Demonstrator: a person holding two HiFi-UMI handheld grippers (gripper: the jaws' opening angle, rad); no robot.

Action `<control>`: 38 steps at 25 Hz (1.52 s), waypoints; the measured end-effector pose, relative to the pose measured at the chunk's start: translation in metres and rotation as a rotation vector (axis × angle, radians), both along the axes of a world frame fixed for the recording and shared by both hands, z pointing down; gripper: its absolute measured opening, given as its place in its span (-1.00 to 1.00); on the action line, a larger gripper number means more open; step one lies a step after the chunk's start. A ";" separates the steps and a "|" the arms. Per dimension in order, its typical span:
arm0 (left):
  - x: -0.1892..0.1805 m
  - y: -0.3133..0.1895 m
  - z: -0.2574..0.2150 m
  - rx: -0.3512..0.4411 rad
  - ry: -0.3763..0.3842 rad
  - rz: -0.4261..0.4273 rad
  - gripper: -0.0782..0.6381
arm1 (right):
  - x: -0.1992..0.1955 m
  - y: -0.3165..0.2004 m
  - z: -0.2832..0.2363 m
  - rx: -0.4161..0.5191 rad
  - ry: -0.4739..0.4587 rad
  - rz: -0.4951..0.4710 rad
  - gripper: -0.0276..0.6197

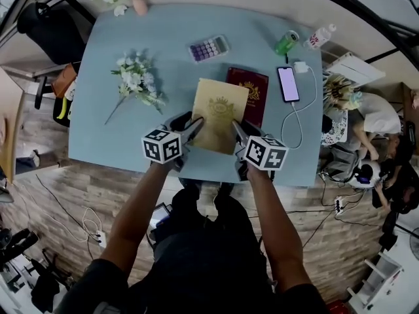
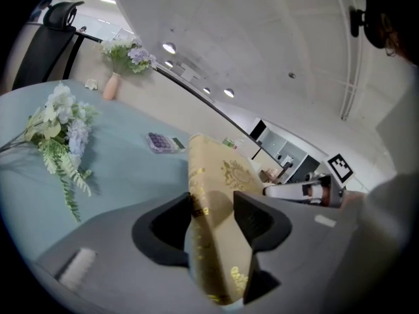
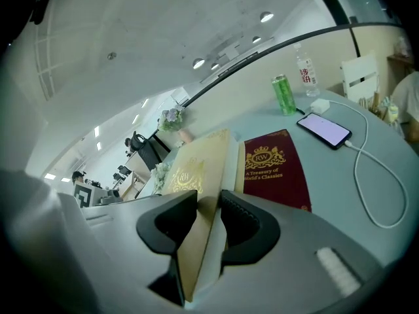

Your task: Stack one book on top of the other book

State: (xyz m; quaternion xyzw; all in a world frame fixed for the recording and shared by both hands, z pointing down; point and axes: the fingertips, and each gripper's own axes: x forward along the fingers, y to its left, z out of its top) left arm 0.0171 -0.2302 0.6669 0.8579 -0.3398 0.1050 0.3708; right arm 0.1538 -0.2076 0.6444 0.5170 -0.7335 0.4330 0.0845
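Note:
A gold-covered book [image 1: 218, 113] is held over the blue table [image 1: 118, 136] by both grippers at its near edge. My left gripper [image 1: 194, 128] is shut on the book's near left corner [image 2: 213, 224]. On the near right corner [image 3: 203, 231] my right gripper [image 1: 237, 131] is shut as well. A dark red book [image 1: 252, 91] lies flat on the table just right of and beyond the gold one; the gold book [image 3: 196, 175] overlaps its left side. In the right gripper view the red book [image 3: 275, 169] shows beside the raised gold cover.
A flower bunch [image 1: 136, 80] lies left of the books. A calculator [image 1: 209, 47] sits behind them. A phone [image 1: 288, 84] with a white cable [image 1: 302, 113], a green can [image 1: 286, 42] and a bottle [image 1: 320, 36] are at the right. A vase [image 1: 137, 2] stands at the far edge.

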 end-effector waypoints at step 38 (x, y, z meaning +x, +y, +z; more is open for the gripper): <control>0.114 -0.057 0.040 -0.129 -0.030 -0.024 -0.11 | 0.114 -0.066 0.039 -0.091 0.033 0.013 -0.56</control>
